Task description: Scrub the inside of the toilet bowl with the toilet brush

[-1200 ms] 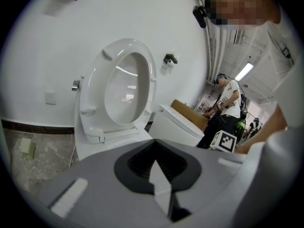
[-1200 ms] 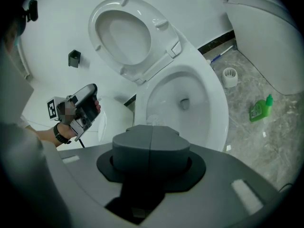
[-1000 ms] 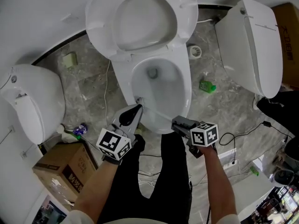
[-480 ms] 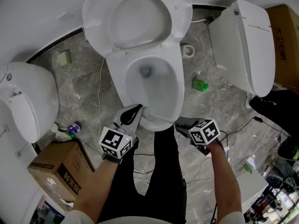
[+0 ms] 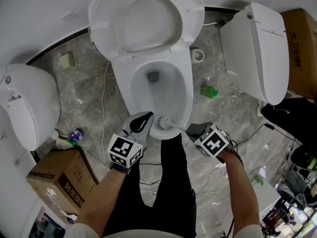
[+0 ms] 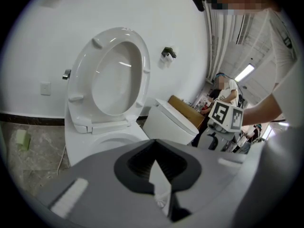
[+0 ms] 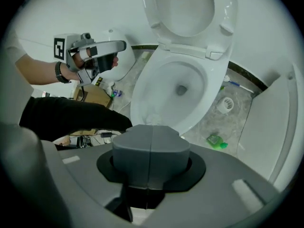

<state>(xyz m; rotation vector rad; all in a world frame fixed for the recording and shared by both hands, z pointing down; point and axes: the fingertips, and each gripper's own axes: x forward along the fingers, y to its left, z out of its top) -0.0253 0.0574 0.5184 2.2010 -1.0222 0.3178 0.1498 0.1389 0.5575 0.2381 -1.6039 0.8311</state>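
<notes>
Standing right at the front edge of the toilet bowl (image 5: 130, 90), the person holds one hand-held gripper at each side of the near rim. The right hand-held gripper (image 5: 191, 129) has its jaws pressed together, and the thin white handle of the toilet brush (image 5: 165, 122) runs into its tip. The brush head lies inside the bowl, low on the near wall, just under the front rim and well apart from the drain hole (image 5: 153, 76). The left hand-held gripper (image 5: 143, 118) hovers over the left part of the front rim, just beside the brush head. Its jaws are almost together, with only a thin white slit between them, and they hold nothing.

The seat and lid (image 5: 148, 16) stand raised against the wall, so the whole opening of the bowl is free from above. The far half of the bowl is open.

On the grey stone floor (image 5: 84, 83) a second toilet (image 5: 25, 108) stands at the left and a third toilet (image 5: 257, 48) at the right, with a strip of floor at each side of the middle one. A green bottle (image 5: 209, 91) lies in the right strip. A cardboard box (image 5: 57, 180) sits near the person's left leg, and thin cables (image 5: 247, 138) cross the floor at the right.
</notes>
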